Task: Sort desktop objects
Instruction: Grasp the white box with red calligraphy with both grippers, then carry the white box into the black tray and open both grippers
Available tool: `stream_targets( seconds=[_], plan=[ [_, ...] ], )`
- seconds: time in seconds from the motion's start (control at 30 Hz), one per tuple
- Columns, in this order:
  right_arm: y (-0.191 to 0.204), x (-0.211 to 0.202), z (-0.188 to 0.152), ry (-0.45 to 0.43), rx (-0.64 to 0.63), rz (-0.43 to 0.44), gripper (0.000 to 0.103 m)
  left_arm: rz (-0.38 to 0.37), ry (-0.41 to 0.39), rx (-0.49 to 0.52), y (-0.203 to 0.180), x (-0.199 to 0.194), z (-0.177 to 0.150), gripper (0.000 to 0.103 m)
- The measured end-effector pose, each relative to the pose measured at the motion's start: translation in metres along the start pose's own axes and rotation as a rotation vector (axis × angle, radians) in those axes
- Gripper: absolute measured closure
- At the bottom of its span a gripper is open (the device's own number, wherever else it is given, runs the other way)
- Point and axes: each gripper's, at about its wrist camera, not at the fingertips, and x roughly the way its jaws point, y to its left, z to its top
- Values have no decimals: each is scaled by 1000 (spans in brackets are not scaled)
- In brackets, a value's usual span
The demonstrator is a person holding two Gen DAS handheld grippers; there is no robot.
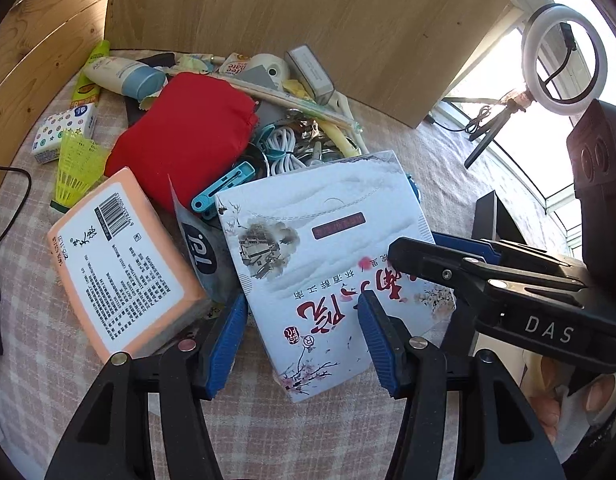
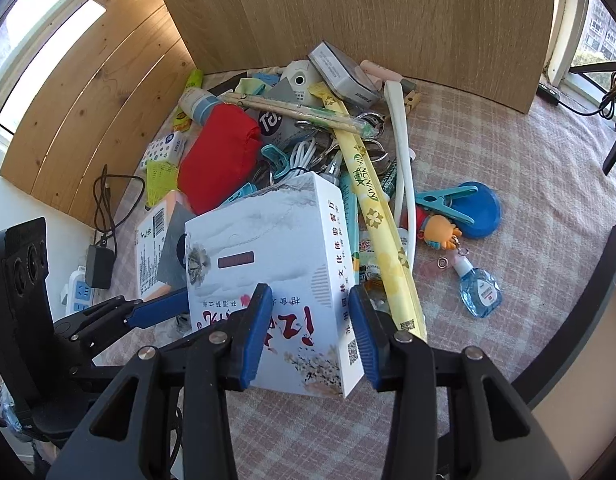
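Both hand-held grippers straddle the white box (image 2: pixel 268 264), seemingly loose.

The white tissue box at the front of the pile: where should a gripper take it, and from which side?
Grip the white tissue box across its narrow width at the near end, coming from above and the front. That end sticks clear of the clutter, and the right gripper already straddles it, jaws open.
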Motion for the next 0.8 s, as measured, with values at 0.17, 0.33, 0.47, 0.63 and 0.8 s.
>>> stream_targets(
  seconds=[0.17,0.33,0.47,0.63,0.8],
  plan=[
    [-10,-22,-9,-28,24,11,63,-10,-23,52,-24,-14,3,49],
    [-34,-47,-29,-67,84,1,63,-19,-32,145,-69,-15,0,49],
    [-65,-74,-53,-112,153,-28,63,-60,-15,213,-108,-7,-4,49],
    [-114,-106,-88,-145,244,-81,63,-114,19,312,-170,10,-17,49],
    [-165,-134,-127,-176,349,-143,63,-172,74,406,-233,34,-36,49]
  ],
)
